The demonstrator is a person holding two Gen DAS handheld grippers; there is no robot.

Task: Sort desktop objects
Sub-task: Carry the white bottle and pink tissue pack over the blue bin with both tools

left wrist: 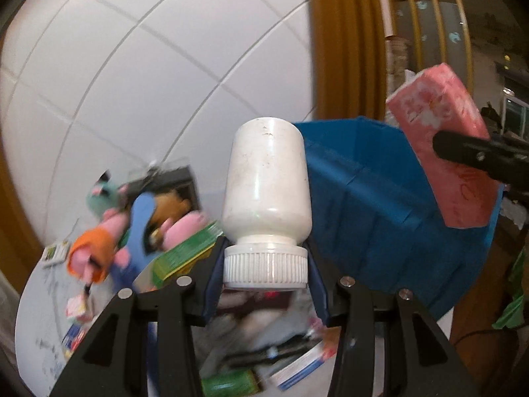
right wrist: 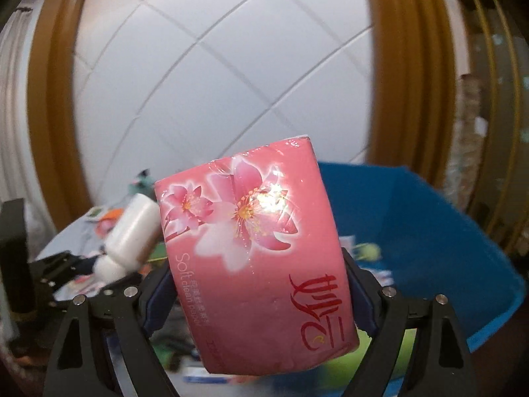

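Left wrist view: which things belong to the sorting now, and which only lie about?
In the job:
- white bottle, held by the cap in the left tool
- pink tissue pack, held in the right tool
- blue bin

Lying about:
- plush toys
- green box

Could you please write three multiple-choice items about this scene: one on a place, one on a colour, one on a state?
1. Where is the blue bin seen from the white bottle in the left wrist view?
A. behind it and to its right
B. to its left
C. under the plush toys

2. What colour is the tissue pack?
A. green
B. pink
C. white

3. How does the left gripper hold the bottle?
A. by its base, cap pointing away
B. it is open and empty
C. by its ribbed cap, base pointing away

Answers: 1 A, the bin's blue wall rises behind the bottle's right side. 2 B, the wrapper is pink with flowers. 3 C, both fingers press on the cap.
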